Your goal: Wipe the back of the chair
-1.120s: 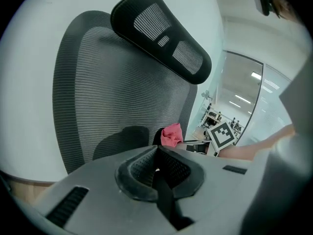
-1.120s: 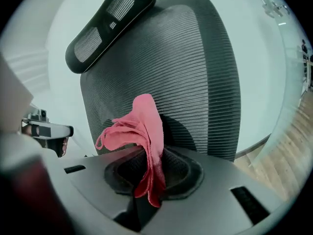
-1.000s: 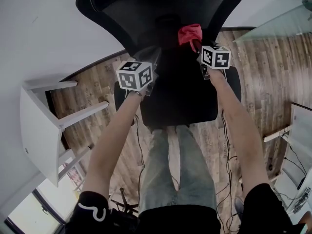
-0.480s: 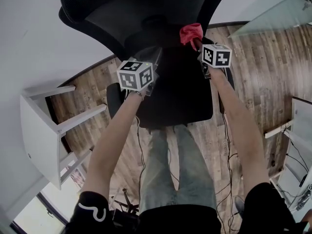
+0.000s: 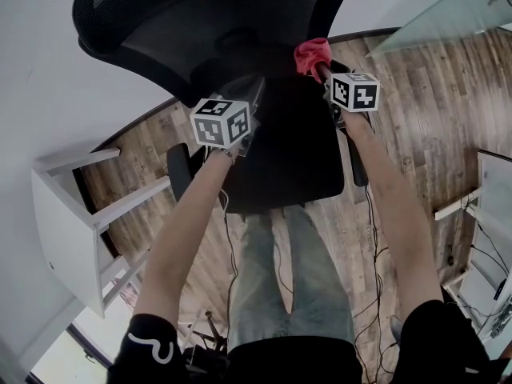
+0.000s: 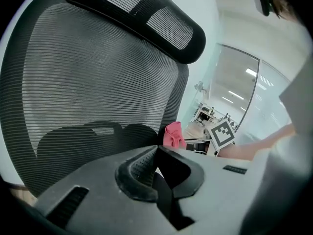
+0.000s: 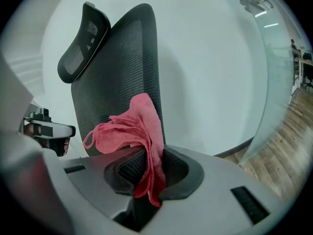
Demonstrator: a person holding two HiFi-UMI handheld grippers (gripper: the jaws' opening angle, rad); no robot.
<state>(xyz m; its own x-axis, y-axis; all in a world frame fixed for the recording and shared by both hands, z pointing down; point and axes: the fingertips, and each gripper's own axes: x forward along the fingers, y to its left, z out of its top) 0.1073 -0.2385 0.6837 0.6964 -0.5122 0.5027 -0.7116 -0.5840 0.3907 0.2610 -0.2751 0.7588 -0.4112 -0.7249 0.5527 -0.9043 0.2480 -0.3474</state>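
Observation:
A black mesh office chair stands before me, its backrest (image 5: 200,22) at the top of the head view, filling the left gripper view (image 6: 93,92) and upright in the right gripper view (image 7: 122,77). My right gripper (image 5: 320,66) is shut on a pink cloth (image 5: 312,53), which bunches up against the backrest's right edge (image 7: 137,126). My left gripper (image 5: 248,94) is shut with nothing in it, close to the lower backrest (image 6: 155,168). The pink cloth (image 6: 173,135) also shows beside the backrest's edge there.
The chair's seat (image 5: 280,158) lies below both grippers, with an armrest (image 5: 180,166) at its left. A white table (image 5: 64,214) stands at the left. A glass partition (image 5: 432,22) is at the upper right. Cables (image 5: 368,262) trail over the wooden floor.
The chair's back has swung to the left in the head view. Both grippers stayed nearly where they were, the cloth still at the backrest's right edge.

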